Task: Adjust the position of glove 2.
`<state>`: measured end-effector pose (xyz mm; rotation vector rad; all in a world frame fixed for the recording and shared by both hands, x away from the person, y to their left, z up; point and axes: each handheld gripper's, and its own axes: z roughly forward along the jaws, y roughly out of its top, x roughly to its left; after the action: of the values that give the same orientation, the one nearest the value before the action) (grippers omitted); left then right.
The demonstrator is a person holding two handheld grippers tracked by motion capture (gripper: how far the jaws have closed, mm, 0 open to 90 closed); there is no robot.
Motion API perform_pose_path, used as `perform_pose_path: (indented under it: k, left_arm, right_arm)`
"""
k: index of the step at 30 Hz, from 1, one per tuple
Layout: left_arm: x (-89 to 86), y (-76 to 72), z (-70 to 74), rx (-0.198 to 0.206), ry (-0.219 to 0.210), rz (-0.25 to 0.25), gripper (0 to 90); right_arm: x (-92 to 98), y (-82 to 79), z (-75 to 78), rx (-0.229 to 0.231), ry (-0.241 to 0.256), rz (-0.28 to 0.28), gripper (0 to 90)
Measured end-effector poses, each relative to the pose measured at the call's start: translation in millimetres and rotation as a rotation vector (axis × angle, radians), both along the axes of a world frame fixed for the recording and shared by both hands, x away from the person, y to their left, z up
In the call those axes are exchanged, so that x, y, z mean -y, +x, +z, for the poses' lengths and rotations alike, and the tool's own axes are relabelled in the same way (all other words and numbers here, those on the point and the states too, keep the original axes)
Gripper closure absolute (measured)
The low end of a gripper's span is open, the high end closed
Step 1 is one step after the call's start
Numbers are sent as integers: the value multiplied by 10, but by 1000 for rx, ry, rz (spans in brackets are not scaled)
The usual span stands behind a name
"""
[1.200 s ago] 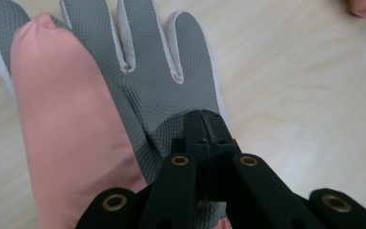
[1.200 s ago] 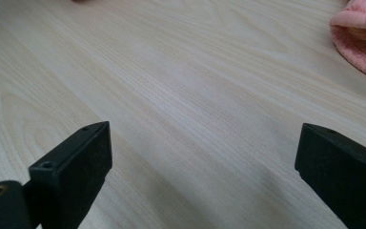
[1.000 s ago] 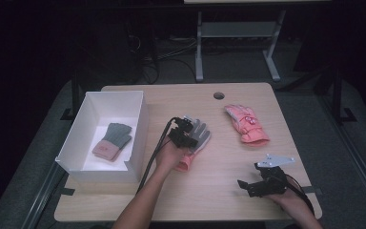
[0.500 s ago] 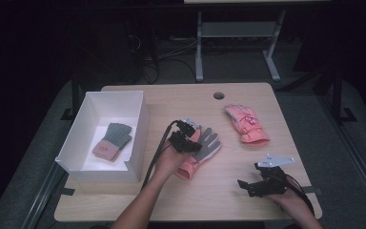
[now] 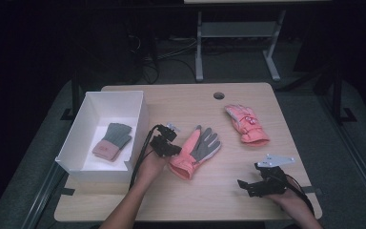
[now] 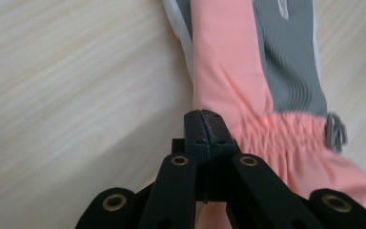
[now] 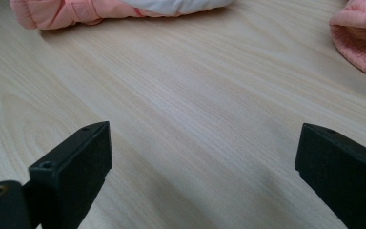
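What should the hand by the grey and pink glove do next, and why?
Probably lift the grey and pink glove toward the white box. The left gripper looks shut on the glove's edge near its cuff, and a similar glove already lies in that box. The right gripper rests open, apart.

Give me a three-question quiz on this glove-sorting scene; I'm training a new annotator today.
1. True or false: the left hand-held gripper has its jaws wide apart.
2. How many gloves lie inside the white box?
3. The right hand-held gripper is: A) shut on the all-pink glove, B) open above bare table, C) inside the box.

Key: 1. False, they are shut, at the edge of the pink-and-grey glove's cuff. 2. One. 3. B.
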<state>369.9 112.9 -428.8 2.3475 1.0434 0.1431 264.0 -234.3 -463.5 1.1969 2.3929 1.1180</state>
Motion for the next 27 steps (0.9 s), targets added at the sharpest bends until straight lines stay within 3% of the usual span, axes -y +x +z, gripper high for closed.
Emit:
perform_pose_path:
  k: [7, 14, 21, 27]
  left_arm:
    - [4, -185, -23, -40, -28, -57, 898]
    - [227, -346, -37, -54, -69, -138, 898]
    - [467, -368, -39, -59, -63, -228, 898]
    - [675, -366, -74, -58, -101, -271, 898]
  right_arm:
    - [7, 8, -8, -7, -2, -4, 47]
    - [0, -11, -4, -6, -9, 1, 47]
    - [-16, -14, -15, -13, -12, 9, 47]
    - [1, -20, -18, -16, -12, 11, 47]
